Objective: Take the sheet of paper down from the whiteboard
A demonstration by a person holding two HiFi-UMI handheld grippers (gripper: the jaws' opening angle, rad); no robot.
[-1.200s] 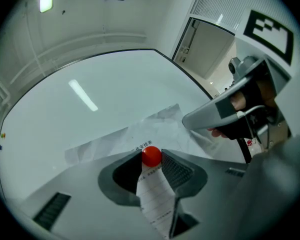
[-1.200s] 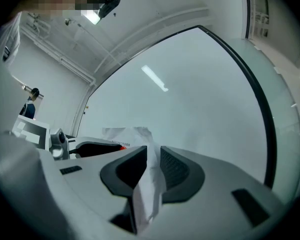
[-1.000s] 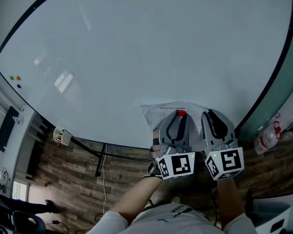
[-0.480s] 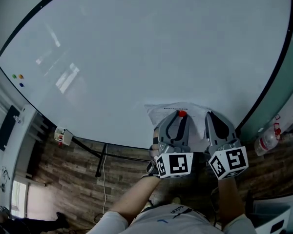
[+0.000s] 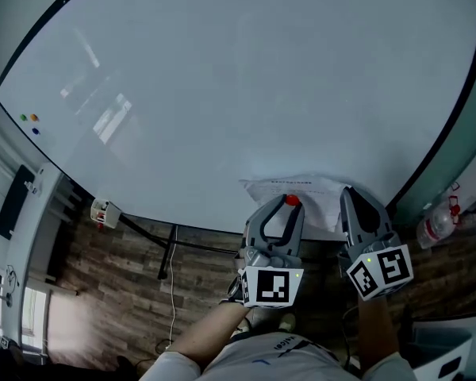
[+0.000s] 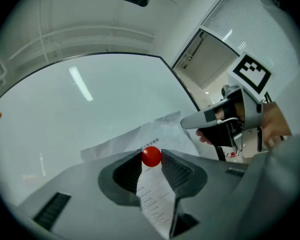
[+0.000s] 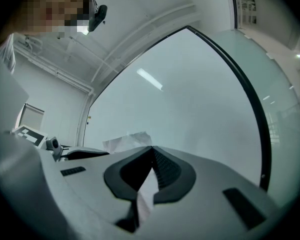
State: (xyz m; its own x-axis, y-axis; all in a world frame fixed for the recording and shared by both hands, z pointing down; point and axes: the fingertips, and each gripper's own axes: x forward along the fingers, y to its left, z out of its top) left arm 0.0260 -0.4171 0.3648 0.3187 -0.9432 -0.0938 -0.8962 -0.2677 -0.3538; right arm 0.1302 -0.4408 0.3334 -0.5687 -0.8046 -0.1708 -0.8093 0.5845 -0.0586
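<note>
Sheet of paper (image 5: 305,190), creased, white and printed, lies flat near the glossy whiteboard's (image 5: 262,78) lower right corner. Left gripper (image 6: 151,157) clamps a round red magnet (image 5: 292,201). Right gripper (image 7: 151,150) pinches the sheet's edge.

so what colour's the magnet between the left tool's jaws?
Red: the magnet shows clearest in the left gripper view.

Printed lines are noted on the sheet of paper (image 6: 152,186); the characters are too small and blurred to be read. A heading line near its top edge is likewise illegible in the head view. Black-and-white square code patterns are carried on the marker cube (image 5: 271,286) of the left claw (image 5: 288,206) and the other cube (image 5: 381,270) of the right claw (image 5: 351,194). No legible text is recorded.
</note>
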